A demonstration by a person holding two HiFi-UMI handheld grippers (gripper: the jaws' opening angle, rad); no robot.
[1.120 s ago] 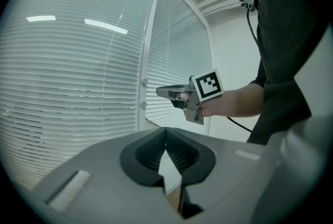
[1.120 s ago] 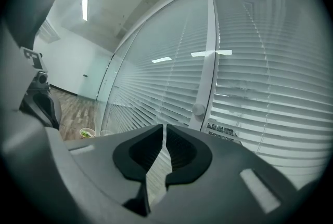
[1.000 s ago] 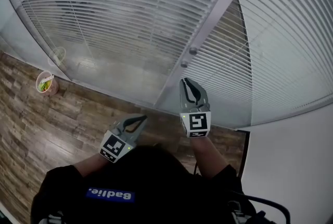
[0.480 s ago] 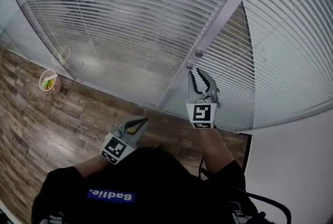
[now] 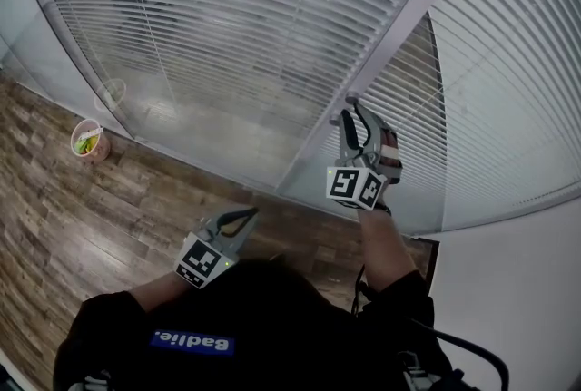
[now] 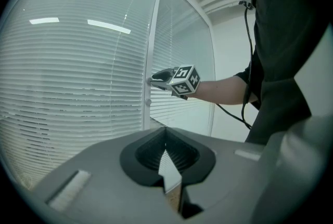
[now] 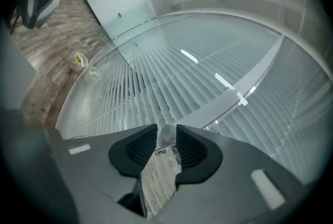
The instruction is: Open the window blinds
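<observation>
1. Head view: window blinds (image 5: 227, 8) hang behind glass on both sides of a pale frame post (image 5: 399, 17). The right gripper (image 5: 356, 117) is up at the post. The left gripper (image 5: 247, 213) is low over the wooden floor (image 5: 54, 217). A cup (image 5: 89, 142) stands at the foot of the glass.
2. Left gripper view: its jaws meet on nothing. Only here is the right gripper seen side-on, tips at a knob (image 6: 150, 81) on the post, with a second knob (image 6: 148, 102) just below.
3. Right gripper view: the jaws are apart and have just been opening, with the small round knob between their tips.
</observation>
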